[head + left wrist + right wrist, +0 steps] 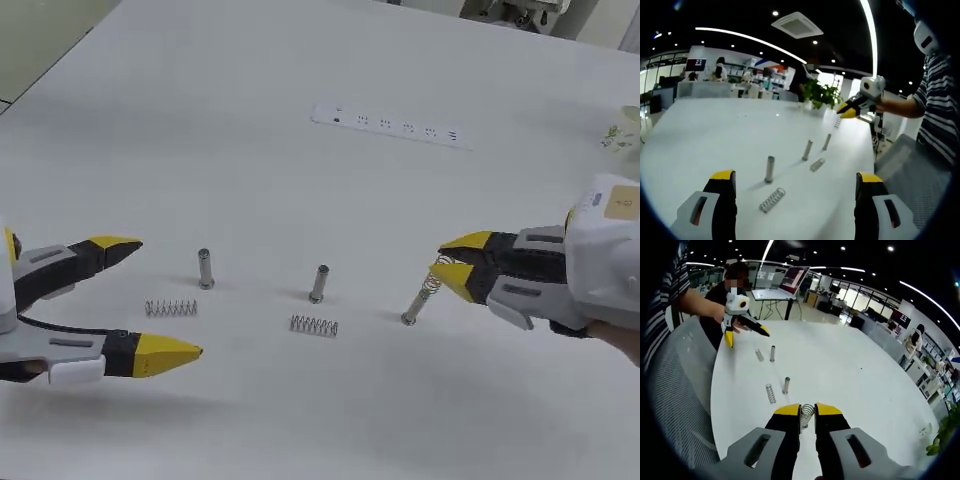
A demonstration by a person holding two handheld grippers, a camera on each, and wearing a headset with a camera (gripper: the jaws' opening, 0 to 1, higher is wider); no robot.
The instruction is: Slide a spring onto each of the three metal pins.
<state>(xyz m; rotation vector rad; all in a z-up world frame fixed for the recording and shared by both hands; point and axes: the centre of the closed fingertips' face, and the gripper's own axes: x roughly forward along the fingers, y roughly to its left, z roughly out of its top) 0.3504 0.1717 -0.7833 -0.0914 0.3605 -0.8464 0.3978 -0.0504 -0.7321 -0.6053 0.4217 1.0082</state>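
Because the spring point(432, 284) appears light, thin and easily crushed or flicked away, grip it lightly across its coils. The right tongs point(807, 411) pinch it at the top of the tilted right pin point(411, 312), reaching in low from the right. The left tongs point(170, 296) hover spread at near left.

shiny metal pins point(205, 268), wire-coil springs point(171, 308), matt smooth white table point(300, 180).

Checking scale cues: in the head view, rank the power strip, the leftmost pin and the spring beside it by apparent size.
1. power strip, clearly largest.
2-3. leftmost pin and spring: alike in length, unranked.
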